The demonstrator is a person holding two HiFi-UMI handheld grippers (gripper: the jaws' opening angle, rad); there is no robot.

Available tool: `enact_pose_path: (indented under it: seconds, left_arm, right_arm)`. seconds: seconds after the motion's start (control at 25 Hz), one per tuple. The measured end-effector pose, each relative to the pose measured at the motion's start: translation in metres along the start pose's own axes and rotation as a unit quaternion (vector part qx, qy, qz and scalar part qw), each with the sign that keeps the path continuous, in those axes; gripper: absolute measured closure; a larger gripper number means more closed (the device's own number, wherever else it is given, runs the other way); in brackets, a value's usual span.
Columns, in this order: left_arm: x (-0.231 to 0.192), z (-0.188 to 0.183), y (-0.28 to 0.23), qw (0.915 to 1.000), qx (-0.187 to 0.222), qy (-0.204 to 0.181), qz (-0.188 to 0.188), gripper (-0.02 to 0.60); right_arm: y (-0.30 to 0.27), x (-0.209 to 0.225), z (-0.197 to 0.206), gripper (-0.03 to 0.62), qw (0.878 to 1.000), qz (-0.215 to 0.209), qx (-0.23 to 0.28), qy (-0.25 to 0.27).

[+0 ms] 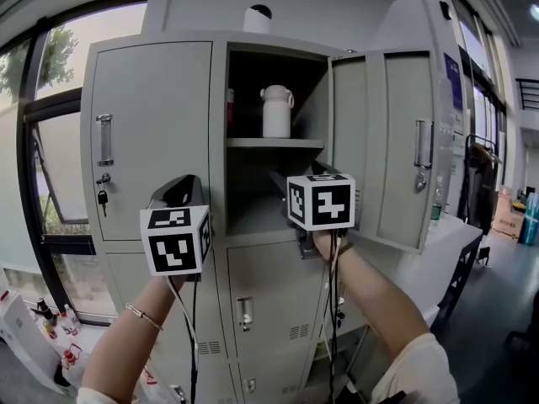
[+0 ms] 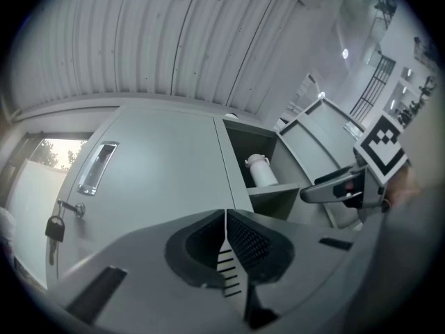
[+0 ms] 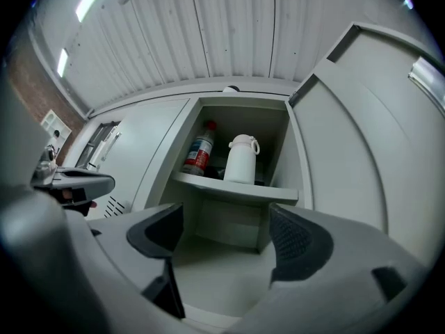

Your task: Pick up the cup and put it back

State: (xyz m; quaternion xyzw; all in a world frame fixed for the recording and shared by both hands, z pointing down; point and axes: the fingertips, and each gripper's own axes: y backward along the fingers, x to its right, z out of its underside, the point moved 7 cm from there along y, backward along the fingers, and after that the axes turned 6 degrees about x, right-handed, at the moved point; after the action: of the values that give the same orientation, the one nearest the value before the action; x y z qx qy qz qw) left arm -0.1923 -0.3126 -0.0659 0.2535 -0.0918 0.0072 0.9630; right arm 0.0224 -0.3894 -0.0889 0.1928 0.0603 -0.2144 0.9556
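Left gripper view: the left gripper [image 2: 225, 245] fills the lower frame, jaws pressed together with nothing between them, before a grey locker [image 2: 160, 172]. The white cup [image 2: 260, 171] stands right of centre in an open compartment. Right gripper view: the right gripper [image 3: 226, 239] has its jaws apart and empty, facing that compartment. The cup sits upright on a shelf [image 3: 236, 188] at centre, just right of a red-labelled bottle [image 3: 199, 148]. Head view: both grippers are held up at mid-frame. The cup is on the shelf above them, and the door [image 1: 387, 141] is swung open at right.
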Motion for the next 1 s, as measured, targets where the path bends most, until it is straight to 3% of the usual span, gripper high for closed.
enact_pose_path:
  seconds: [0.56, 0.8, 1.0]
  left_arm:
    - [-0.006, -0.056, -0.018, 0.998, 0.041, -0.048, -0.005, 0.571]
    - [-0.017, -0.062, -0.019, 0.9979, 0.04, -0.048, -0.016, 0.571]
    - [-0.03, -0.062, -0.023, 0.9977, 0.038, -0.048, -0.029, 0.571]
  right_arm:
    - [-0.053, 0.009, -0.035, 0.235, 1.0, -0.002, -0.006, 0.008]
    - [-0.073, 0.014, -0.044, 0.235, 1.0, -0.022, -0.012, -0.013]
    - [-0.092, 0.017, -0.051, 0.216, 1.0, -0.014, -0.013, -0.011]
